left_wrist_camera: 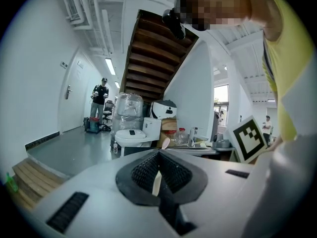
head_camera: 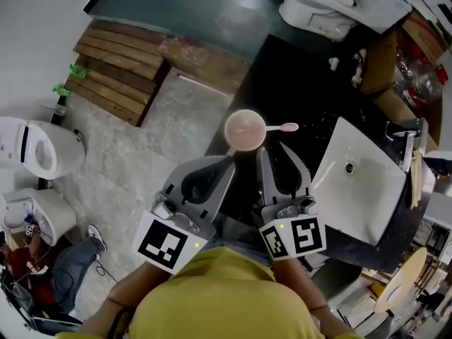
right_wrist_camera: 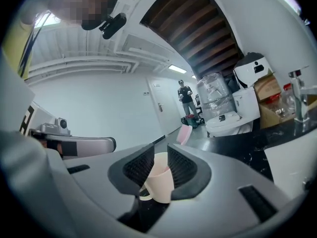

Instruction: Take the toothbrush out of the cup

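**Q:** Why's your right gripper (head_camera: 277, 151) open, with the cup (head_camera: 244, 130) dead ahead at 12 o'clock on the worktop (head_camera: 282, 69)?

**A:** Looks like you're lining up on the toothbrush (head_camera: 282, 127), which lies in the cup and pokes out toward 3 o'clock. Your left gripper (head_camera: 224, 162) is closed and empty, probably there to steady the cup.

Head view looks steeply down on the counter (head_camera: 282, 69); both gripper views, near level, share the toilet (left_wrist_camera: 130, 135).
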